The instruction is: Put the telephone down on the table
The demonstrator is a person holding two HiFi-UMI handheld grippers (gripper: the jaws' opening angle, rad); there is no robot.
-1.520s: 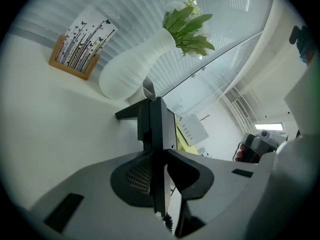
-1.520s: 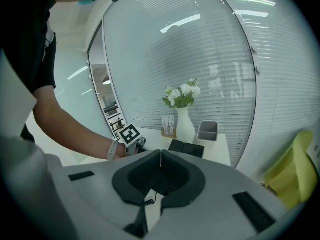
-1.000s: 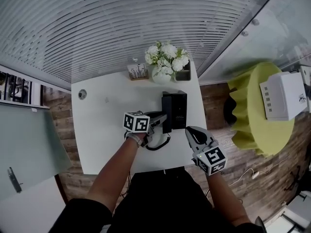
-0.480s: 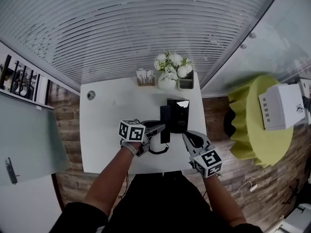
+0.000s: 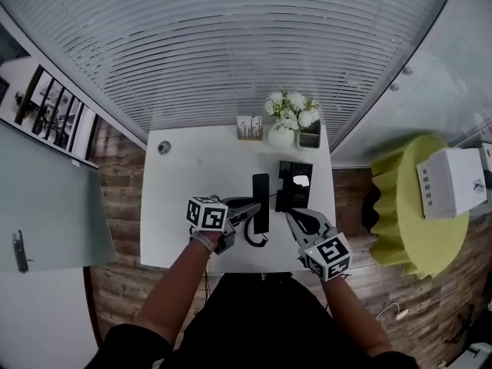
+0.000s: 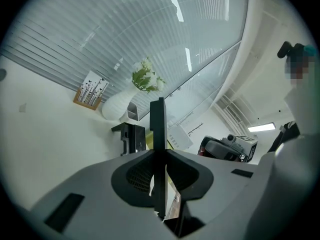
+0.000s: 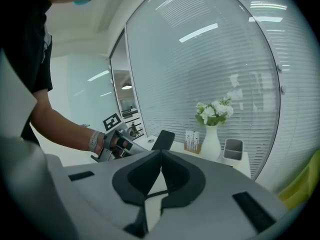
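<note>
While the left gripper [image 5: 242, 208] at lower centre clamps the thin edge of the telephone handset [image 5: 261, 203], held upright over the table [image 5: 192, 175], the coiled cord [image 5: 254, 239] could tug it loose. Right gripper [image 5: 298, 221], lower right, is pinched together and empty. The base [image 5: 294, 184] just beyond risks a knock, and the vase [image 5: 282, 135] sits farther back.

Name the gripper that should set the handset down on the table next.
Left. The left gripper holds the black handset clamped above the table, so it need only lower it. The right gripper is shut and empty, near the phone base.
</note>
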